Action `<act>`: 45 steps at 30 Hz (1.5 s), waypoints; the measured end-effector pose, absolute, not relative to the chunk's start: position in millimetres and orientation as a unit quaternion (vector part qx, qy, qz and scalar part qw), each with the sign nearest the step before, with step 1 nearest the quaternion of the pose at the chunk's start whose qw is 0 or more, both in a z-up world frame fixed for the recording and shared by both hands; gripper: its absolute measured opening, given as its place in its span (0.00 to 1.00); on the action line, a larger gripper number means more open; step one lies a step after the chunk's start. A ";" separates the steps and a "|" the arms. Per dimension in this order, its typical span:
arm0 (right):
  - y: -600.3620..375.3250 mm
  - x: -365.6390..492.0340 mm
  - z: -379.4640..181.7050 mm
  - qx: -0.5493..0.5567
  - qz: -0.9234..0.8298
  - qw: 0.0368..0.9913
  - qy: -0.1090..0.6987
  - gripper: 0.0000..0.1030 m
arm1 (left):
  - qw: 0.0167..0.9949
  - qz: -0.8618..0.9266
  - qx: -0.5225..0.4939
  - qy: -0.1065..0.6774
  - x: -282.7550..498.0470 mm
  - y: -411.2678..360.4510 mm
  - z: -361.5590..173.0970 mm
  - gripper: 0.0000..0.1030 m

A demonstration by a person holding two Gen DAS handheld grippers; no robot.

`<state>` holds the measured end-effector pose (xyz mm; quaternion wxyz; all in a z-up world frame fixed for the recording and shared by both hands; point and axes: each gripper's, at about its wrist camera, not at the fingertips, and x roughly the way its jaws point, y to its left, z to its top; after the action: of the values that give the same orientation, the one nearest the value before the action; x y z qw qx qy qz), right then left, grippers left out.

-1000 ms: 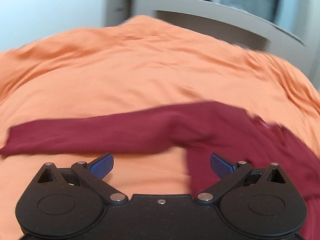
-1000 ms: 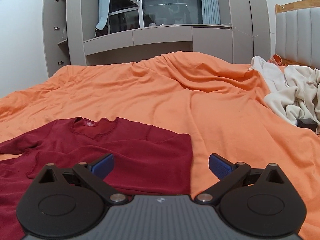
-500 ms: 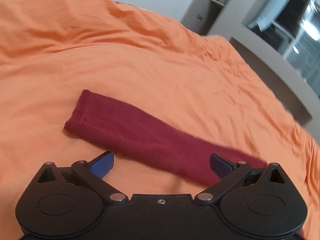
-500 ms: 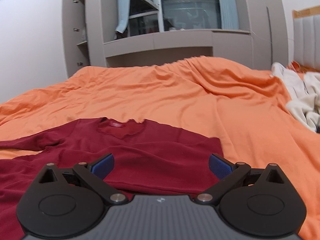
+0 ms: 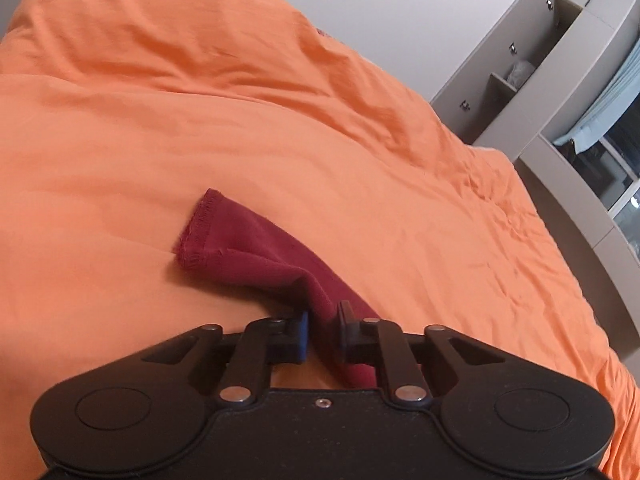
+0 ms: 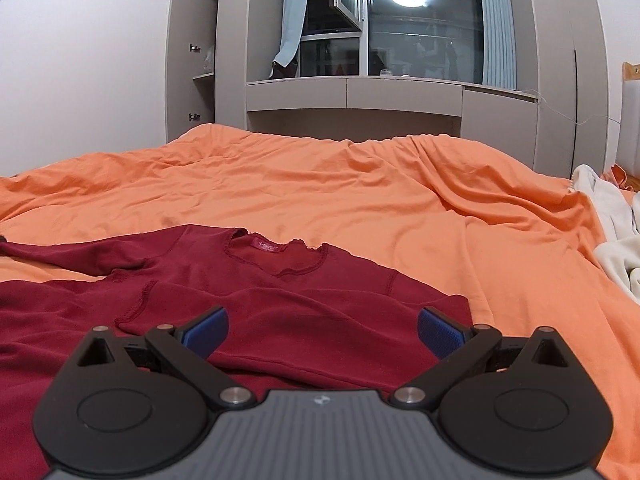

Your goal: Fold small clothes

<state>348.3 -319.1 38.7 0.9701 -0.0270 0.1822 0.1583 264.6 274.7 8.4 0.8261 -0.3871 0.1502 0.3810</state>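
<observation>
Maroon sleeve (image 5: 256,256) now pinched between pads of left gripper (image 5: 323,326); jaws just closed, were wide half-second before. Cuff ahead. Sleeve fold-in likely next. Right gripper (image 6: 322,330) open above shirt body (image 6: 320,312).

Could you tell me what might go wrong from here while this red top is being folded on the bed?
The left claw pinches only a narrow bunch of the sleeve, so it could slip out when pulled. Dragging may also rumple the orange bedcover. The right claw is open above the red top, so nothing pins the body, which may shift.
</observation>
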 end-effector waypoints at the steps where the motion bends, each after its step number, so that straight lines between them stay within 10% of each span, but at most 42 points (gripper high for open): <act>1: -319.2 347.7 39.0 -0.027 0.158 0.970 0.181 1.00 | 0.829 0.379 -0.385 0.144 265.1 273.1 10.0 0.08; 18: -342.1 345.3 45.1 0.001 0.112 0.979 0.168 1.00 | 0.986 0.097 -0.112 0.075 341.4 90.1 99.1 0.06; 33: -401.9 360.7 42.0 0.108 0.024 0.977 0.183 1.00 | 0.955 -0.143 0.066 0.252 390.8 -67.8 -4.4 0.07; 45: -395.6 368.9 35.9 0.107 0.033 0.974 0.195 1.00 | 0.915 -0.248 0.071 0.311 368.3 -83.4 -18.9 0.60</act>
<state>368.9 -395.6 35.9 0.9743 0.1070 0.1953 0.0330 368.3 -83.4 -18.9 0.9146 0.0715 0.3115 -0.2478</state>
